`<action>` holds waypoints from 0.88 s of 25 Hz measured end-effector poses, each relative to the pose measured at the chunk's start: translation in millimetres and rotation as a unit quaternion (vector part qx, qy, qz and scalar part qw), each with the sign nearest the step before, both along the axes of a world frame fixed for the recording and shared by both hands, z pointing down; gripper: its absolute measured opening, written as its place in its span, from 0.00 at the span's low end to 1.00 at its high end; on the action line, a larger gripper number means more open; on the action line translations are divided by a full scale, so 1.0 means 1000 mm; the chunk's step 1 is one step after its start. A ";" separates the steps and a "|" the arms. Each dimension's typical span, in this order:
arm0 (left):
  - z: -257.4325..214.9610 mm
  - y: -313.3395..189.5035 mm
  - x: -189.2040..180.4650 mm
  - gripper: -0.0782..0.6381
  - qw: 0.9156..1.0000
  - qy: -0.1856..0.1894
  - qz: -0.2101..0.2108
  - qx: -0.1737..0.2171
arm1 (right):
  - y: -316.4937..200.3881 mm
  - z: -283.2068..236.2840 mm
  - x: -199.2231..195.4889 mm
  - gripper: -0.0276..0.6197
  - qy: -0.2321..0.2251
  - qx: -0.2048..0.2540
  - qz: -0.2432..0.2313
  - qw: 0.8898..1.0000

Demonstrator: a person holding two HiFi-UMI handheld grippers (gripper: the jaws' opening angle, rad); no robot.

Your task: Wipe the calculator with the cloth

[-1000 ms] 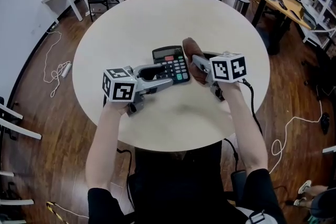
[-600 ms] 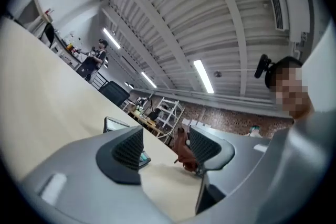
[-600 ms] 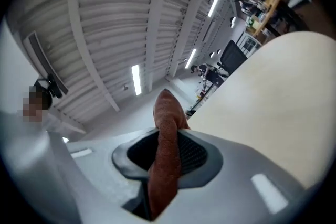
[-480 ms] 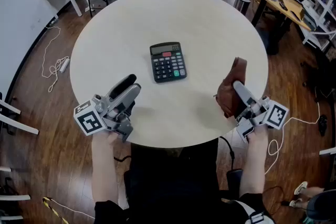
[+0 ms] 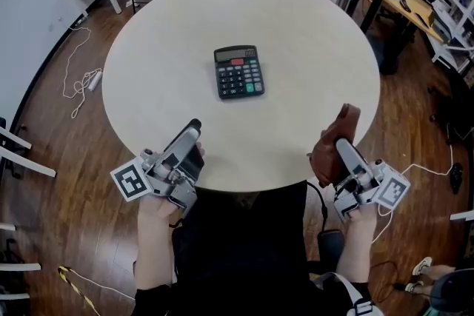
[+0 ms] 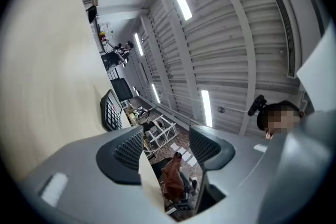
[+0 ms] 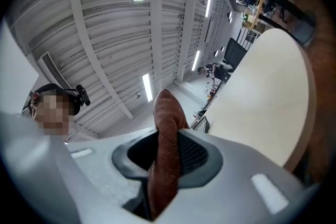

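Left gripper hangs at the table's near edge, left of the person, with its jaws apart and nothing between the pads. In the left gripper view only the table's rim and the room beyond show in the gap. Its marker cube carries a black-and-white square pattern.

The right gripper sits at the near edge on the person's right, just off the rim. Its jaws are clamped on the cloth, a brown cloth that stands up out of the grip. In the right gripper view the cloth is pinched between the ribbed pads and rises above them.

The calculator lies flat near the table's middle, a little toward the far edge, well apart from both grippers. It is black, with a reddish strip at its top, pale keys and one green key at its near right corner. The print on its keys is too small to read. The left gripper view shows it edge-on on the tabletop.
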State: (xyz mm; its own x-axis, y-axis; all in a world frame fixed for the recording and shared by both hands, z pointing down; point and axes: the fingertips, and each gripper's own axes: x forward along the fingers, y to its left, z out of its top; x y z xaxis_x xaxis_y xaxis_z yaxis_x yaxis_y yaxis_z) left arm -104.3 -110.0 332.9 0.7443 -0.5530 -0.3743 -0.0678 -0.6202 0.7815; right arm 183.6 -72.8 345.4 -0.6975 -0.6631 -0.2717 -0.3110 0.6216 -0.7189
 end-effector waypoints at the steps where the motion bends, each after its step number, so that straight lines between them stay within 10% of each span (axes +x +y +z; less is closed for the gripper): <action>1: 0.002 -0.002 -0.001 0.48 1.000 0.014 -0.003 -0.013 | -0.004 0.000 0.001 0.19 0.000 0.000 0.008 1.000; 9: 0.009 -0.015 -0.012 0.44 0.997 0.047 -0.028 -0.061 | -0.029 -0.007 -0.009 0.19 0.009 0.007 0.024 1.000; 22: 0.017 -0.012 0.033 0.39 0.996 -0.024 -0.007 -0.080 | -0.046 -0.016 -0.082 0.19 -0.019 -0.011 -0.073 0.997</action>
